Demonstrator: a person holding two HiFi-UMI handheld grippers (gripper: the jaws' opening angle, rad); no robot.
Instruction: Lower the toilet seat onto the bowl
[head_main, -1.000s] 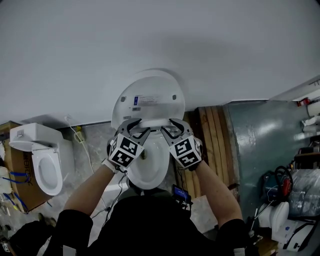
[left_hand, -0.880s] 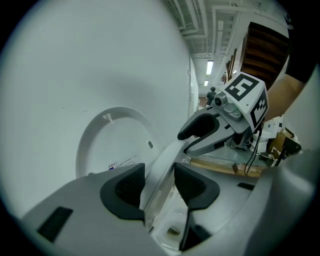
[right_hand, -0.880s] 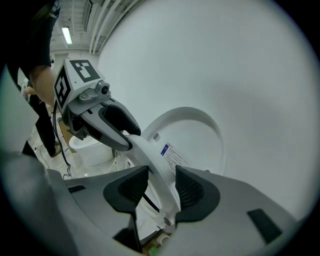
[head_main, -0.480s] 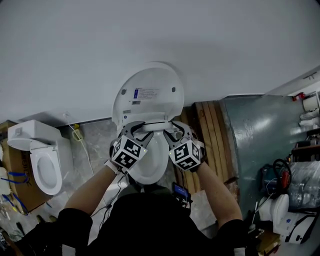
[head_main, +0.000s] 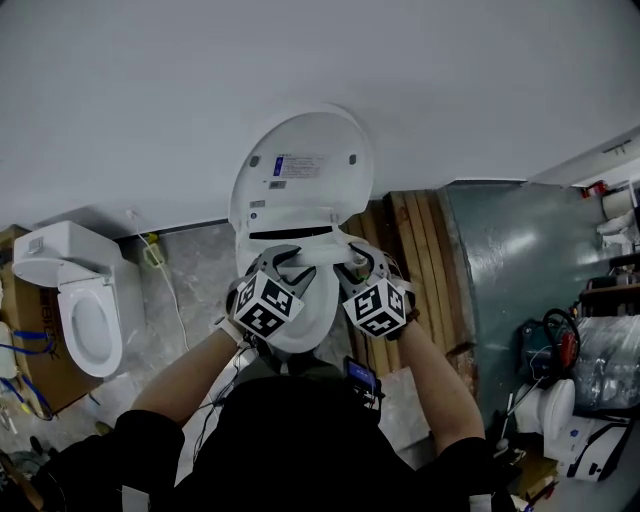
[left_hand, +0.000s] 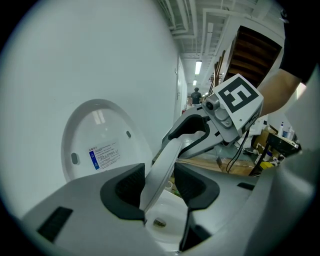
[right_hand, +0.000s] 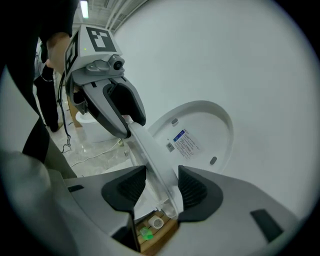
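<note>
The white toilet seat (head_main: 305, 257) is tilted forward, away from the upright lid (head_main: 300, 170) and above the bowl (head_main: 298, 322). My left gripper (head_main: 285, 258) holds the seat's left part; in the left gripper view the seat (left_hand: 167, 160) runs slantwise between the pads of the left gripper (left_hand: 159, 181) and touches them. My right gripper (head_main: 350, 258) is on the seat's right part. Its jaws have just been opening, and in the right gripper view the seat (right_hand: 150, 150) lies loosely between the jaws of the right gripper (right_hand: 157, 182).
A second white toilet (head_main: 85, 310) stands on the floor at the left, with a cable (head_main: 165, 290) beside it. Wooden planks (head_main: 420, 260) and a grey-green panel (head_main: 510, 270) lie right of the bowl. Tools and clutter (head_main: 560, 370) fill the far right. The wall is directly behind the lid.
The seat has swung forward from the lid, leaving a dark gap between them. Both grippers have come toward me with it.
</note>
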